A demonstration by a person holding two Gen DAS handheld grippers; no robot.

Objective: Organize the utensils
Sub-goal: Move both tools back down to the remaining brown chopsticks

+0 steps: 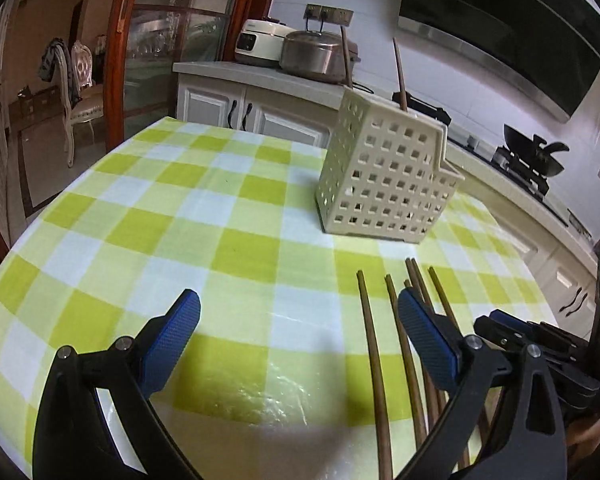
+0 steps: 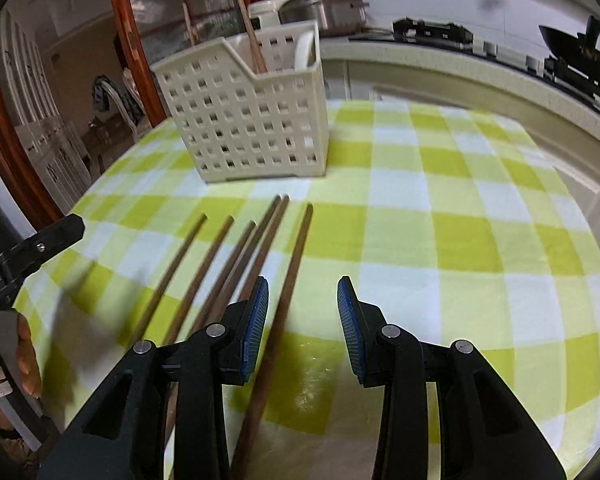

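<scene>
Several brown wooden chopsticks [image 2: 228, 264] lie side by side on the green-checked tablecloth; they also show in the left wrist view [image 1: 374, 344]. A cream perforated utensil holder [image 2: 244, 120] stands beyond them with two chopsticks [image 2: 254, 46] upright in it; it shows in the left wrist view too [image 1: 384, 176]. My left gripper [image 1: 298, 320] is open and empty, just left of the chopsticks. My right gripper [image 2: 302, 316] is open, its jaws on either side of the rightmost chopstick [image 2: 288, 280], above it.
The table [image 1: 180, 208] sits beside a kitchen counter [image 2: 460, 68] with a steel pot [image 1: 314, 54], a rice cooker [image 1: 260, 40] and a wok [image 2: 580, 60] on a stove. A chair [image 1: 76, 92] stands beyond the far left edge.
</scene>
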